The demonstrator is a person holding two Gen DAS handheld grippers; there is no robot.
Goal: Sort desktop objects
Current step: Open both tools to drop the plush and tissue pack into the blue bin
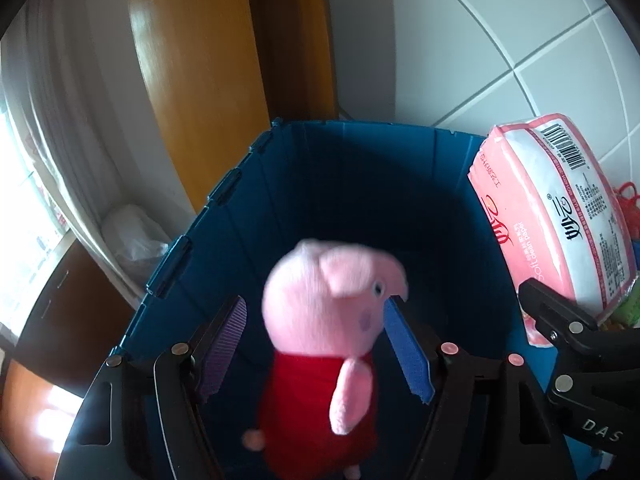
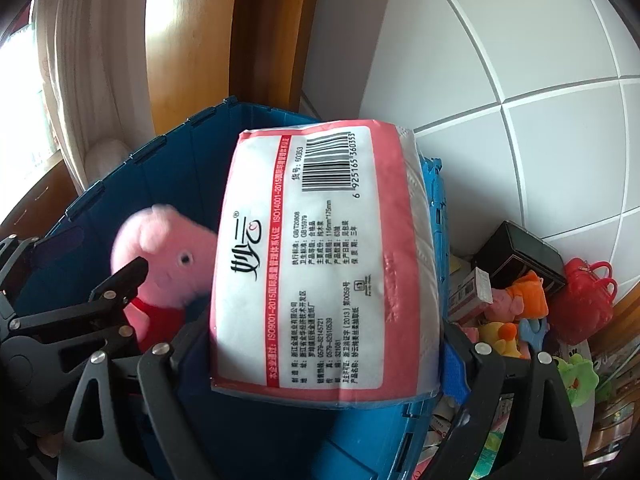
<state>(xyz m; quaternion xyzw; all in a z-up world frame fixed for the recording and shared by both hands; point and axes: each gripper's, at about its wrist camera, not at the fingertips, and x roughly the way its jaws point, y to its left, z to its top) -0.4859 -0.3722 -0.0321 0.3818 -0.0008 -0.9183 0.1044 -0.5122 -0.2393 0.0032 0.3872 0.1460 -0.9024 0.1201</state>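
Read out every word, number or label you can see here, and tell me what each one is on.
"6 925165 360333", under the barcode on the pink tissue pack.
"ISO9001-2015" and "ISO14001-2015", in the pack's red strip.
"soft clean paper", on the pack's side.
"DAS", on the right tool, seen from the left wrist.
The pack's small Chinese print: too small to read reliably.

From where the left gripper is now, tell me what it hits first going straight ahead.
The pink pig plush sits between the left gripper's open fingers, so it comes first. Past it is the inside of the blue crate, though depth there is hard to judge.
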